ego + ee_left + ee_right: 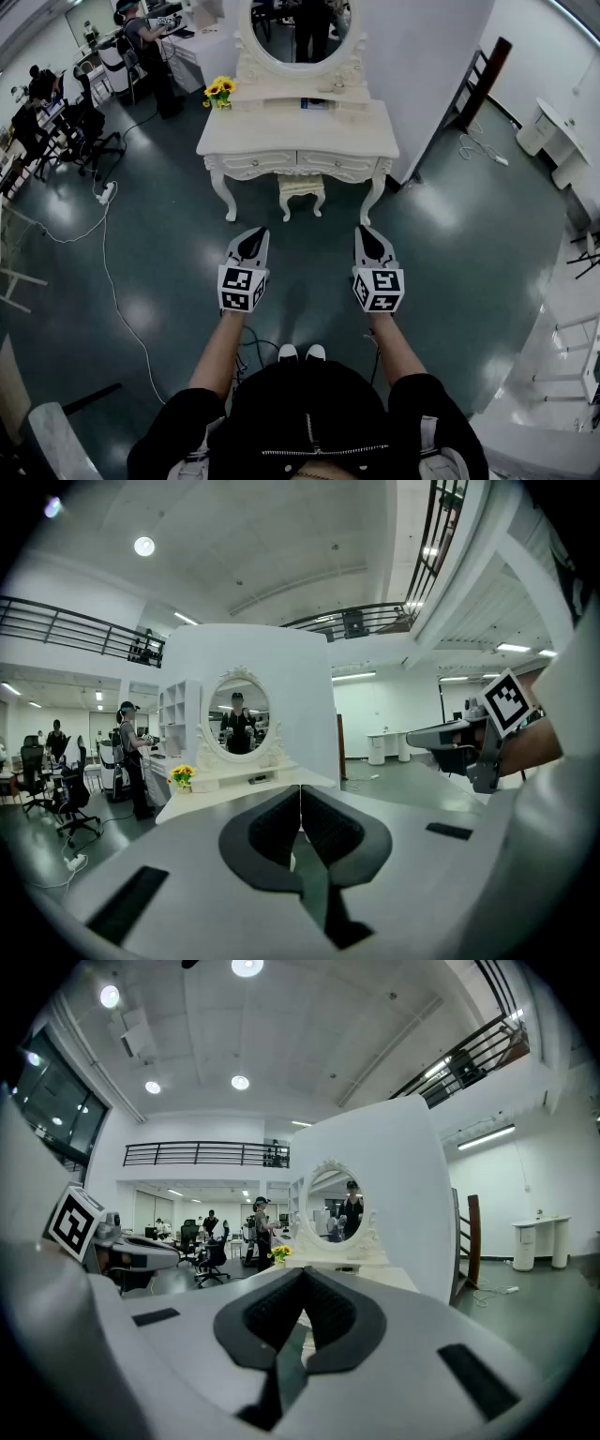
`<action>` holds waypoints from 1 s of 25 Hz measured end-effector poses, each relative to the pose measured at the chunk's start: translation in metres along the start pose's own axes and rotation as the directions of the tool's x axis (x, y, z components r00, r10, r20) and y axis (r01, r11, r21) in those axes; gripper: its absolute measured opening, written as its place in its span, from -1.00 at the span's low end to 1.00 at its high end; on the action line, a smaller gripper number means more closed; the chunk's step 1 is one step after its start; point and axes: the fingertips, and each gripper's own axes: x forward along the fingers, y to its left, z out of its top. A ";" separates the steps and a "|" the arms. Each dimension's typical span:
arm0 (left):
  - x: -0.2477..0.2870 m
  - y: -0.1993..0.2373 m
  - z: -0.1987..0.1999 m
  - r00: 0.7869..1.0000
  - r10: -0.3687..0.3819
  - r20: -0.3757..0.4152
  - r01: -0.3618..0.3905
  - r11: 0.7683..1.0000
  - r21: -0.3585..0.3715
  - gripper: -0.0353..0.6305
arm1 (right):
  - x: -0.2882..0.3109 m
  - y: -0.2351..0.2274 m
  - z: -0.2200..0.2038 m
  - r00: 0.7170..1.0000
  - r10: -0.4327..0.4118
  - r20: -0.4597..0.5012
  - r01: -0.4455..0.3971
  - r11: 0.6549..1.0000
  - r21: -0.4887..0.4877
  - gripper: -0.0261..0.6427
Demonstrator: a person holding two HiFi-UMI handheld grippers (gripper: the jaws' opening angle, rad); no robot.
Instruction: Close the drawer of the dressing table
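Note:
The white dressing table (298,127) with an oval mirror (298,28) stands a few steps ahead against a white partition. Its two drawer fronts (298,166) look flush with the table's front. My left gripper (251,242) and right gripper (368,239) are held side by side over the dark floor, well short of the table and touching nothing. Both point toward it with their jaws together and nothing between them. The table (234,778) shows beyond the left gripper (300,794). In the right gripper view the table (342,1258) lies past the right gripper (302,1279).
A small white stool (301,186) is tucked under the table. Yellow flowers (219,91) sit at its back left corner. A white cable (105,267) trails over the floor at left. People and office chairs (75,117) are at the far left, white furniture (553,141) at the right.

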 end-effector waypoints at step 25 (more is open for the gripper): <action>-0.005 0.011 -0.004 0.999 0.050 0.003 -0.050 0.999 -0.022 -0.83 | -0.002 -0.019 -0.004 1.000 0.022 0.017 -0.023 0.999 0.024 -0.91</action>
